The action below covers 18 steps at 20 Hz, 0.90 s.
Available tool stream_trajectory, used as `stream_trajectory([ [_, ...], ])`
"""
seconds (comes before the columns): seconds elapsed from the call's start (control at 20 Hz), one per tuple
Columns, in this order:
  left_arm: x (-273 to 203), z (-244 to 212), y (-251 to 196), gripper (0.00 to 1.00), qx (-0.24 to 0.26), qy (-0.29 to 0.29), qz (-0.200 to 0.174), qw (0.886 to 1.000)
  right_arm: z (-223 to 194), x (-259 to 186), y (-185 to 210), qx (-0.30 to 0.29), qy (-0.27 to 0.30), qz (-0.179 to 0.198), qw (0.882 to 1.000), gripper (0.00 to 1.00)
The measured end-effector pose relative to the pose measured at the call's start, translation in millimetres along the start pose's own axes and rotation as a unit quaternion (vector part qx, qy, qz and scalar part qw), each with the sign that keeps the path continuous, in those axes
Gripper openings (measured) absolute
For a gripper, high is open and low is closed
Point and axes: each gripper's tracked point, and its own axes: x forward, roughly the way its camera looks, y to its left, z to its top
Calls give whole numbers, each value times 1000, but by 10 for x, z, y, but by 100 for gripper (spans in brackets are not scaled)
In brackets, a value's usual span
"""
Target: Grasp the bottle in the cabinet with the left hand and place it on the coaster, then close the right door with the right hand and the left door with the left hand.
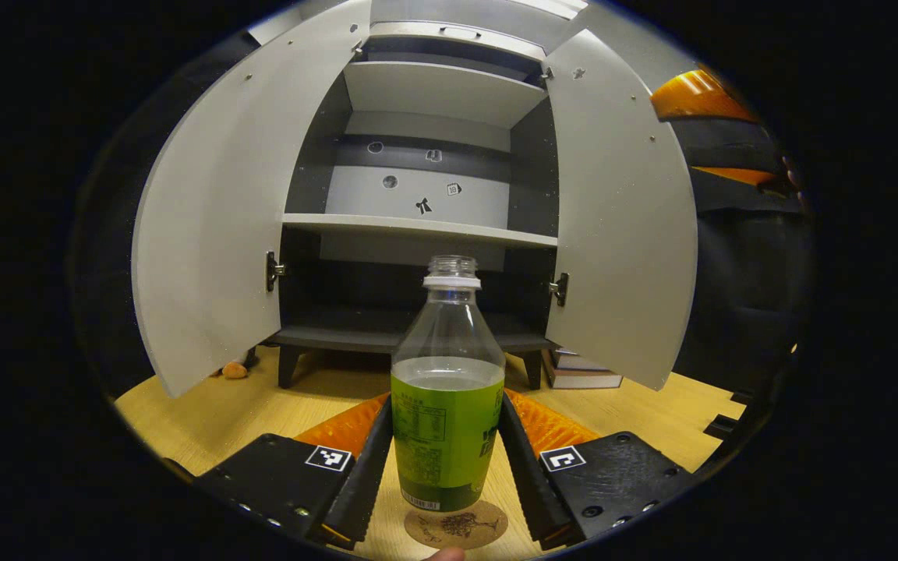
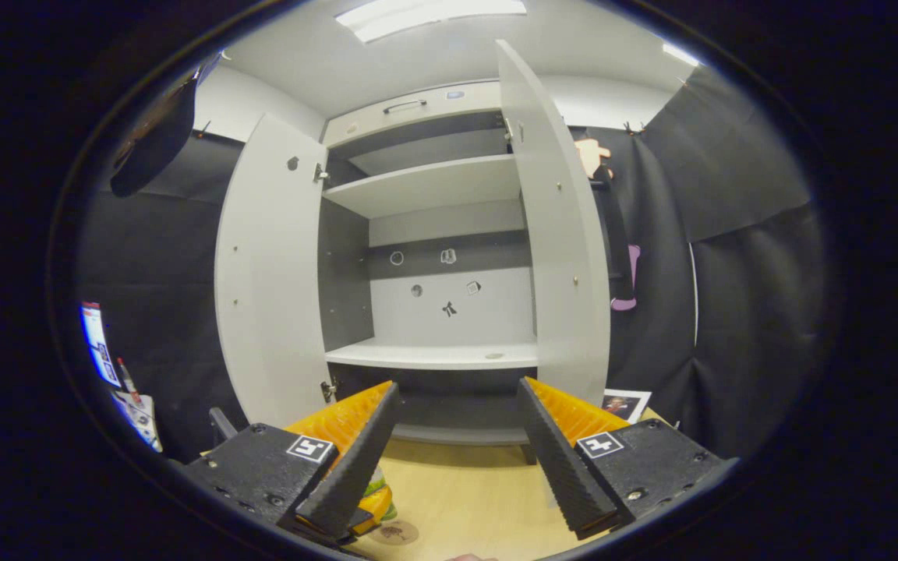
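A clear bottle (image 1: 447, 413) with a green label, green liquid and no cap stands upright on a round cork coaster (image 1: 464, 530) on the wooden table. My left gripper (image 1: 447, 399) is shut on it, one finger against each side of the label. Behind it the grey cabinet (image 1: 418, 226) has its left door (image 1: 207, 234) and right door (image 1: 620, 234) swung wide, with bare shelves inside. My right gripper (image 2: 457, 386) is open and holds nothing, in front of the cabinet (image 2: 433, 354) between the left door (image 2: 270, 280) and the right door (image 2: 566, 257). The coaster (image 2: 394, 534) peeks out low down.
Stacked books (image 1: 581, 374) lie under the right door beside the cabinet's leg. A small orange object (image 1: 235, 370) sits near the left door's lower corner. A printed picture (image 2: 624, 403) lies on the wooden table (image 2: 464, 491) right of the cabinet. A fingertip (image 1: 445, 555) shows by the coaster.
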Motion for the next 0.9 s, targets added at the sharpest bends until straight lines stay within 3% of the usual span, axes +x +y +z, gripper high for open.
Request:
stream_trajectory([
  [0.3,-89,-245,-117,73,32,-16,6,999,-115,5,56,-2,19,3,1000,99],
  [0.4,-82,-346,-140,73,23,-12,1,1000,-145,-6,68,0,23,2,1000,94],
  [0.45,-90,-388,-135,72,18,-6,3,1000,-138,-6,66,2,23,1,1000,99],
  [0.5,-96,-339,-140,73,17,-18,3,1000,-133,-10,67,3,21,1,1000,94],
  [0.6,-95,-382,-136,73,14,-14,0,1000,-123,-12,83,2,19,-1,1000,98],
  [0.9,-140,-375,-134,73,11,-22,-9,1000,-157,-12,139,-2,23,-6,1000,99],
])
